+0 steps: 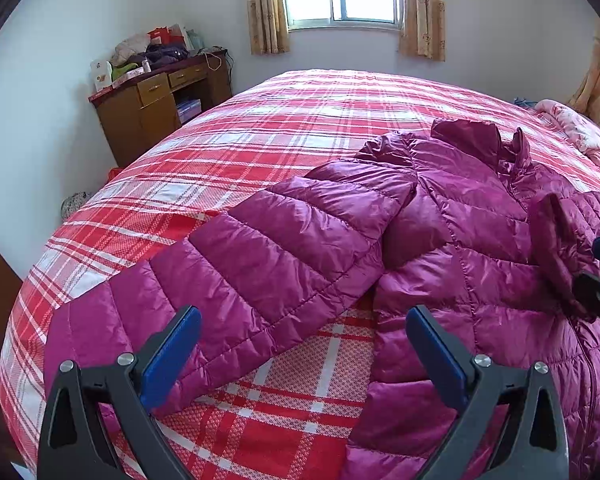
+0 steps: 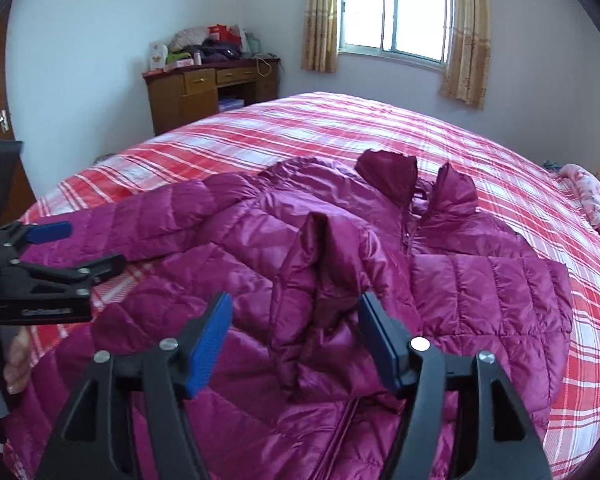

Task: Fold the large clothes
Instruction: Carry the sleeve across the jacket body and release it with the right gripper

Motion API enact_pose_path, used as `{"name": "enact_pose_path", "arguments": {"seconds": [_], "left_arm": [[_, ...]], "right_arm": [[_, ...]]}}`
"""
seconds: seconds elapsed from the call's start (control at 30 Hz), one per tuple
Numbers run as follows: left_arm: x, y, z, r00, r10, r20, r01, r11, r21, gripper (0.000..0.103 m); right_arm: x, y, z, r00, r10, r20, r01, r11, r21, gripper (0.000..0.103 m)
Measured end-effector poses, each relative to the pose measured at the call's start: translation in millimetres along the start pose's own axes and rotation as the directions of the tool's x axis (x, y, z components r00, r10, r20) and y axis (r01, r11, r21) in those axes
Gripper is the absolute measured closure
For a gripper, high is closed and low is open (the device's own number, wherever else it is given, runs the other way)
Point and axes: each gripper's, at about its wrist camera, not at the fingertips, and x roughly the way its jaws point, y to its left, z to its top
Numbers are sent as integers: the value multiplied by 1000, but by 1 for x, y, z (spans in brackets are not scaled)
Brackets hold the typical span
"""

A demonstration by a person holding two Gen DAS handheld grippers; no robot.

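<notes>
jacket (image 2: 340,264), a quilted magenta puffer, lies spread front-up on the bed (image 2: 340,128), which is covered with a red, pink and white checked cover. its collar (image 2: 416,184) stands up at the far end, toward the window (image 2: 396,8), and the zip runs down the middle toward the near edge. one sleeve (image 1: 236,264) stretches out flat to the side across the checked cover, with a bare wedge of cover between it and the body of the jacket. the other sleeve (image 2: 324,280) is folded in over the chest and stands up in a loose, crumpled ridge. the right gripper (image 2: 296,344) hangs just above that folded sleeve with its blue pads (image 2: 210,344) spread apart on either side of the ridge, not pressing on the cloth. the left gripper (image 1: 304,356) hangs over the gap between the flat sleeve and the body, its pads (image 1: 172,356) wide apart and holding nothing; in the right wrist view a hand (image 2: 16,360) shows on its handle at the left edge. a wooden desk (image 2: 212,88) piled with clothes and boxes stands against the far wall beside the bed, beige curtains (image 2: 320,16) frame the window, and a pink blanket (image 2: 592,196) lies bunched at the far right side of the bed.
</notes>
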Motion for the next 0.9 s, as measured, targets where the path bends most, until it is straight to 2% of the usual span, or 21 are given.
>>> {"name": "enact_pose_path", "arguments": {"seconds": [0.13,0.23,0.3,0.37,0.43,0.47,0.57,0.63,0.67,0.77,0.9], "left_arm": [[0,0,5,1000,0,3,0,1000,-14,1],[-2,-5,6,1000,-4,12,4,1000,-5,1],[-3,-9,6,1000,-6,12,6,1000,5,1],[-5,-13,6,1000,-12,14,12,1000,11,1],[-7,-17,6,1000,-15,17,14,1000,15,1],[-7,-19,6,1000,-17,18,17,1000,17,1],[-10,-26,8,1000,-17,22,17,999,30,1],[-11,-30,10,1000,-13,28,12,999,42,1],[-11,-32,11,1000,-11,30,9,999,46,1],[-13,-36,14,999,-5,37,3,998,58,1],[-17,-42,20,999,0,52,-4,997,77,1]], "right_arm": [[-36,-17,0,996,45,79,-51,995,85,36],[-44,-45,1,992,31,121,-56,975,215,42],[-44,-55,1,993,-2,119,-27,969,244,42],[-33,-59,2,993,-100,60,82,967,242,46],[-12,-64,0,992,-126,-8,124,961,247,62],[2,-65,-2,991,-125,-43,132,960,248,62],[43,-58,-8,988,-71,-134,100,970,223,62],[67,-42,-11,982,-15,-190,51,981,188,62],[78,-30,-12,978,-13,-207,47,986,158,62],[87,-11,-13,979,-11,-204,32,994,101,64],[72,-21,-11,985,28,-171,-4,990,138,64]]}}
